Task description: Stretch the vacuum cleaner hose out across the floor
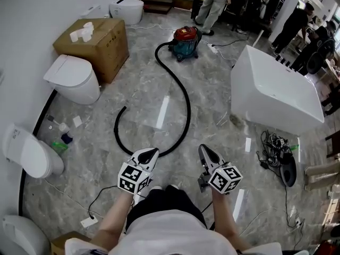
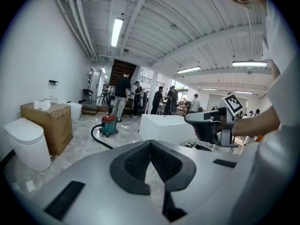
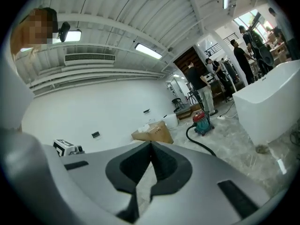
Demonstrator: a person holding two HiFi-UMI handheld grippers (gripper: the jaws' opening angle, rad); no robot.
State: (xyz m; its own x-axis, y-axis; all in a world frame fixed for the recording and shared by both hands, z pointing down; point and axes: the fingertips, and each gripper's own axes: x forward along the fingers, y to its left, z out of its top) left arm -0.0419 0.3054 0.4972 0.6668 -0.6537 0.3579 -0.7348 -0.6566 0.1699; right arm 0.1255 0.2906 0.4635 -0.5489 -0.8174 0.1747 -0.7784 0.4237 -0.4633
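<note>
Head view: hose (image 1: 188,110) lies in S-curve on floor from vacuum cleaner (image 1: 185,41); near loop partly hidden behind left gripper (image 1: 151,152). Left gripper and right gripper (image 1: 204,149) both closed, empty. Bathtub (image 1: 276,89) at right; toilet (image 1: 71,78), cardboard box (image 1: 101,41) at left.

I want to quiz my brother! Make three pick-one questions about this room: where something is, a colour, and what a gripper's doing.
1. Where is the cardboard box? A on a chair; B beside a toilet; C on a shelf.
2. The vacuum cleaner's lid is: A red; B yellow; C white.
3. The left gripper's jaws are: A wide open; B gripping a brush; C shut, empty.
Answers: B, it stands on the floor next to the toilet; A, red lid over a teal drum; C, its jaws meet with nothing between.
</note>
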